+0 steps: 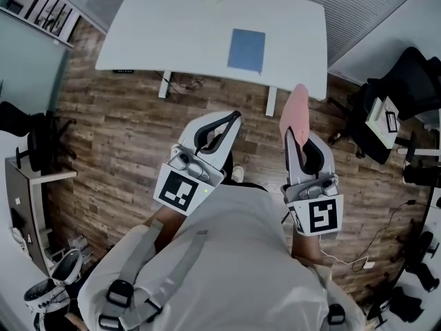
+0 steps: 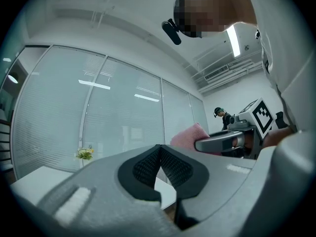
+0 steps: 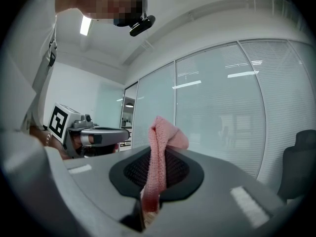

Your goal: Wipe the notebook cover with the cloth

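Right gripper (image 1: 300, 140) clenching pink cloth (image 1: 295, 109), carrying it ready for wiping; left gripper (image 1: 233, 118) pinched closed, empty, idling; notebook (image 1: 246, 49) lying untouched toward tabletop's (image 1: 138, 40) right edge.

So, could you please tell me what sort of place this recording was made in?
Most likely an office or lab workroom: a white desk with a blue notebook on it, glass partition walls with blinds, and a black office chair on the wood floor.
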Demonstrator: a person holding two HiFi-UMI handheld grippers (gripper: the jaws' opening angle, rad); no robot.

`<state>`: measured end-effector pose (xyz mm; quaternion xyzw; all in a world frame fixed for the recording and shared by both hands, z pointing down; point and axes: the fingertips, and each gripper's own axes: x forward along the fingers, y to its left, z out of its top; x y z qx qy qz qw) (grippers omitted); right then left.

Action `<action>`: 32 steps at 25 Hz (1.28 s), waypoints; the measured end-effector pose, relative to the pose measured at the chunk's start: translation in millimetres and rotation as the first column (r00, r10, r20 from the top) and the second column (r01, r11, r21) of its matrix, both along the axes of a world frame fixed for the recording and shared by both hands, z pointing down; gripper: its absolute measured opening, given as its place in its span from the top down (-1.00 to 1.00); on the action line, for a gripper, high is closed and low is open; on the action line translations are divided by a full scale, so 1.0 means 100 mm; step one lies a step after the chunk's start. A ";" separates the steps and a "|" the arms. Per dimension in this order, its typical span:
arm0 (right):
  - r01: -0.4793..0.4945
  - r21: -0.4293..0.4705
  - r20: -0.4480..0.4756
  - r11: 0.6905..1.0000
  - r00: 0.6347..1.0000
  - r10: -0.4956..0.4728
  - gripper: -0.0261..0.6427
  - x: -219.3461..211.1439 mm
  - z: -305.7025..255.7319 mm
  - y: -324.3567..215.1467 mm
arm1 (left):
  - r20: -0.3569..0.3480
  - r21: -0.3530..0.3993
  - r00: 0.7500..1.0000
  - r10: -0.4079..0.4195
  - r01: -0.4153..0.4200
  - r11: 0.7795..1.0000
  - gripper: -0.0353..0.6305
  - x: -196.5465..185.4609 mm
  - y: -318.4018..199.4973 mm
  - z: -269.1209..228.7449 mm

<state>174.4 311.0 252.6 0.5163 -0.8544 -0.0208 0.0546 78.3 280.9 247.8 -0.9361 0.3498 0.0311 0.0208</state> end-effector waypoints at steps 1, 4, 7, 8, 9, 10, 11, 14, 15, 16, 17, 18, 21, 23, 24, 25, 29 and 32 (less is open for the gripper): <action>0.001 0.002 -0.002 1.000 1.000 -0.001 0.83 0.00 0.01 -0.06 | 0.000 0.000 1.000 0.000 0.000 1.000 0.89 0.00 -0.07 0.01; 0.005 0.005 -0.006 1.000 1.000 -0.005 0.83 -0.02 0.03 -0.30 | -0.005 -0.001 1.000 0.000 0.000 1.000 0.89 0.00 -0.31 0.04; 0.007 0.005 -0.007 1.000 1.000 -0.007 0.83 -0.05 0.02 -0.57 | -0.007 -0.001 1.000 0.006 -0.006 1.000 0.89 -0.01 -0.58 0.04; 0.007 0.005 -0.008 1.000 1.000 -0.007 0.83 -0.07 0.02 -0.67 | -0.007 -0.001 1.000 0.008 -0.008 1.000 0.89 -0.02 -0.68 0.03; 0.007 0.005 -0.010 1.000 1.000 -0.007 0.83 -0.08 0.03 -0.78 | -0.006 -0.002 1.000 0.011 -0.011 1.000 0.89 -0.02 -0.78 0.04; 0.007 0.003 -0.011 1.000 1.000 -0.007 0.83 -0.10 0.04 -0.90 | -0.005 -0.003 1.000 0.014 -0.014 1.000 0.89 -0.04 -0.90 0.05; 0.006 0.001 -0.012 1.000 1.000 -0.006 0.83 -0.13 0.04 -1.01 | -0.004 -0.005 1.000 0.016 -0.016 1.000 0.89 -0.05 -1.01 0.06; 0.007 -0.005 -0.015 1.000 1.000 -0.007 0.83 -0.23 0.06 -1.35 | -0.012 -0.011 1.000 0.020 -0.020 1.000 0.89 -0.13 -1.35 0.08; 0.007 -0.005 -0.018 1.000 1.000 -0.008 0.83 -0.28 0.05 -1.46 | -0.015 -0.013 1.000 0.020 -0.020 1.000 0.89 -0.16 -1.46 0.08; 0.008 -0.004 -0.021 1.000 1.000 -0.008 0.83 -0.31 0.04 -1.57 | -0.017 -0.013 1.000 0.021 -0.021 1.000 0.89 -0.19 -1.57 0.07; 0.008 -0.003 -0.023 1.000 1.000 -0.008 0.83 -0.35 0.03 -1.68 | -0.019 -0.011 1.000 0.023 -0.023 1.000 0.89 -0.22 -1.68 0.07; 0.007 -0.003 -0.026 1.000 1.000 -0.007 0.83 -0.37 0.03 -1.79 | -0.020 -0.010 0.999 0.026 -0.026 1.000 0.89 -0.24 -1.79 0.06; 0.003 -0.005 -0.033 1.000 0.999 -0.003 0.83 -0.43 0.04 -2.15 | -0.024 -0.012 0.999 0.034 -0.034 0.999 0.89 -0.29 -2.14 0.08; 0.002 -0.001 -0.037 1.000 0.999 -0.002 0.83 -0.49 0.03 -2.38 | -0.024 -0.013 0.999 0.041 -0.041 0.999 0.89 -0.34 -2.37 0.09; 0.002 0.001 -0.038 1.000 0.999 -0.002 0.83 -0.52 0.03 -2.49 | -0.023 -0.013 0.999 0.044 -0.045 0.999 0.89 -0.36 -2.48 0.09; 0.002 0.002 -0.040 1.000 0.999 -0.002 0.83 -0.55 0.03 -2.59 | -0.023 -0.011 0.999 0.048 -0.049 0.999 0.89 -0.39 -2.57 0.09; 0.002 0.001 -0.044 1.000 0.999 -0.002 0.83 -0.68 0.06 -2.95 | -0.019 -0.003 0.998 0.063 -0.063 0.998 0.89 -0.47 -2.93 0.11; 0.004 0.004 -0.049 1.000 0.999 -0.004 0.83 -0.77 0.08 -3.16 | -0.025 -0.006 0.997 0.070 -0.070 0.998 0.89 -0.53 -3.14 0.15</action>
